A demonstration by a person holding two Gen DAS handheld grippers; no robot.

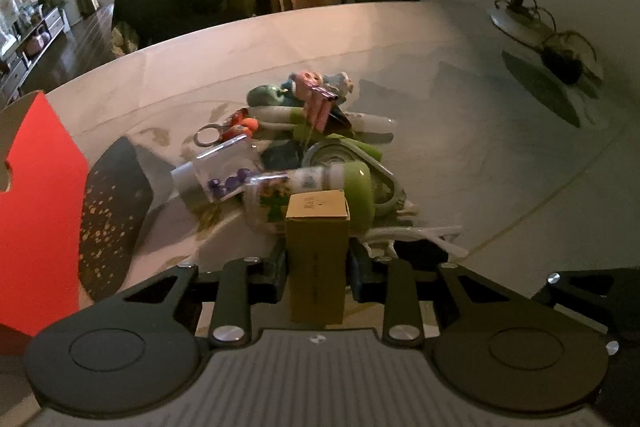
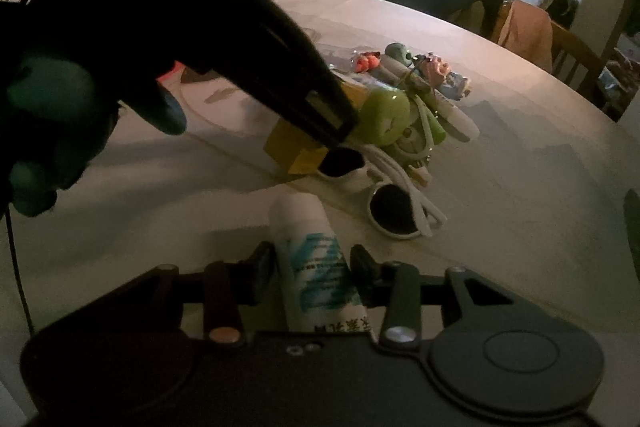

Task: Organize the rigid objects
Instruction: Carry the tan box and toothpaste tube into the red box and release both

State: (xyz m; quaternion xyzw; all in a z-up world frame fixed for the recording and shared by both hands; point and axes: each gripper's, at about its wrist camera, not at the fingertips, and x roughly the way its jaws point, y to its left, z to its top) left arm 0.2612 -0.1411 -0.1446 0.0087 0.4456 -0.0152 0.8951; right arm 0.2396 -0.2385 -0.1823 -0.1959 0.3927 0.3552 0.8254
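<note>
Marble tabletop (image 1: 460, 155) clutter sits at twelve o'clock; left gripper (image 1: 318, 269) clamps a cardboard box (image 1: 318, 247), right gripper (image 2: 312, 267) a white tube (image 2: 312, 267), likely for sorting

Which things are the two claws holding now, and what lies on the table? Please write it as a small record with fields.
left claw: shut on the small brown carton, held upright
right claw: shut on the white tube with blue print
surface: pale round table
pile: mixed small items at the table's middle
in pile: green-capped bottle, scissors, white sunglasses, small figurines
left side: red box beside a dark speckled pouch
far edge: lamp base
</note>
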